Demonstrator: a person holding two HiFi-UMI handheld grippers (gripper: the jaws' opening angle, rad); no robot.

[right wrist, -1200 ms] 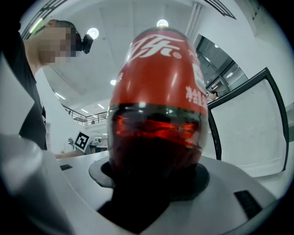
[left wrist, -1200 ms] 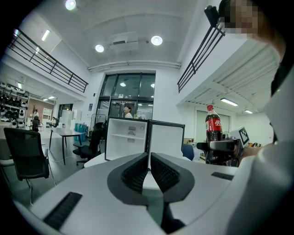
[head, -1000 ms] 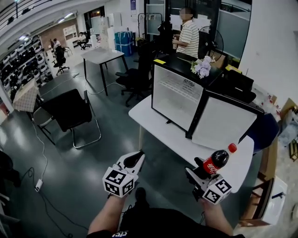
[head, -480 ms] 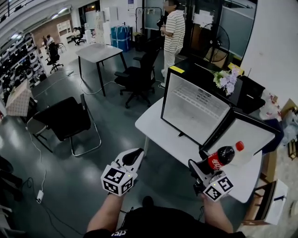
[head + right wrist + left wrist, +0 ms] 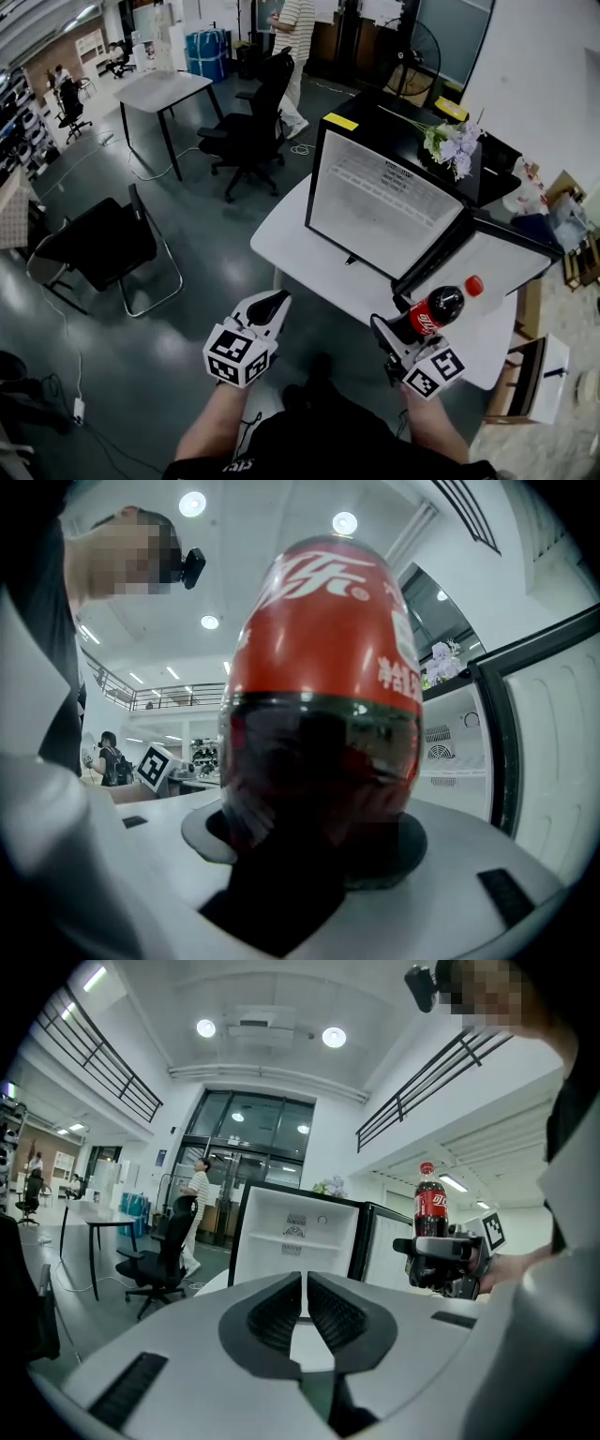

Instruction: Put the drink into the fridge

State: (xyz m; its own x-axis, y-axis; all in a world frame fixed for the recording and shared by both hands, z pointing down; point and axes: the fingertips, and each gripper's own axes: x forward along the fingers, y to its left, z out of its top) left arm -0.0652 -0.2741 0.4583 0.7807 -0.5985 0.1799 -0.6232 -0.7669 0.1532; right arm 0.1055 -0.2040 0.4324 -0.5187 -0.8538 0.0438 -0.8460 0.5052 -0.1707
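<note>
Open-plan office with a grey floor (image 5: 141, 375). A white table (image 5: 295, 248) bears a black mini fridge (image 5: 375, 202), its door (image 5: 478, 267) swung open. The left gripper (image 5: 270, 303) has its jaws together on nothing. The right gripper (image 5: 405, 333) clamps an upright cola bottle (image 5: 437, 310) near the table edge, outside the fridge.

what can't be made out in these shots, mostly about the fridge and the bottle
- Lower part of the fridge interior: left gripper view, hidden behind the left gripper's own body.
- Print on the fridge's inner label: head view, too small to read.
- Near corner of the fridge door: head view, behind the bottle and right gripper.
- Person in the striped shirt: head view, cut off by the top edge.
</note>
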